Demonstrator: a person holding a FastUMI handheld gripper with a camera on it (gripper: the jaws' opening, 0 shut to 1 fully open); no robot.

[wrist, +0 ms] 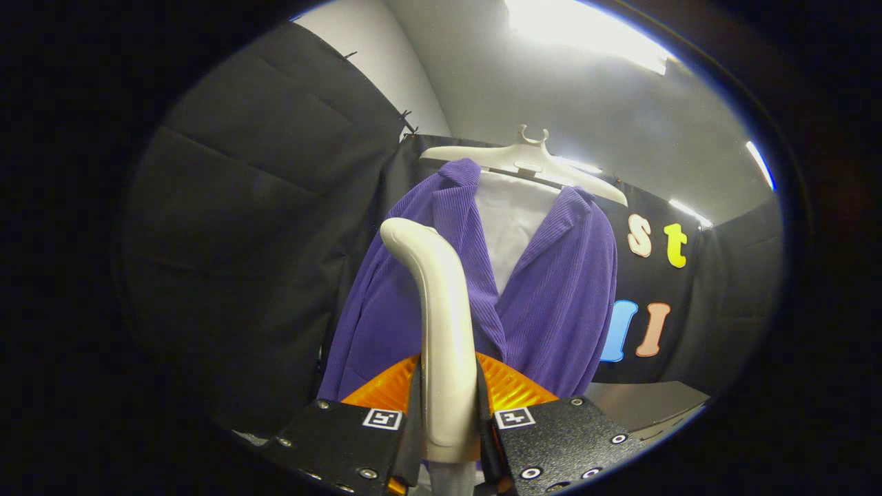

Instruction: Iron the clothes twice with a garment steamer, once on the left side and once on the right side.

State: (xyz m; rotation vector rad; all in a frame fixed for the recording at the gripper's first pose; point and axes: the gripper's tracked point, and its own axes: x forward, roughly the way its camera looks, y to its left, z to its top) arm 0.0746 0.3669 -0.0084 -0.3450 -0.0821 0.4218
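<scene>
Gripper point(448, 420): sitting at the bottom centre of the frame, its 2 black fingers point(344, 441) pressing on either side of the steamer handle.
Garment steamer point(441, 324): its cream handle is rising between the fingers, curving up toward frame centre.
Purple jacket point(551, 296): hanging just beyond the steamer, centre of the frame, open over a white shirt point(513, 227).
Hanger point(527, 162): white, carrying both garments, upper centre.

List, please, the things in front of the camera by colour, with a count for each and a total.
Purple: 1, the jacket on the hanger.
White or cream: 3, the steamer handle the gripper is shut on, the hanger, the inner shirt.
Orange: 1, the finger pads.
Total: 5.
</scene>
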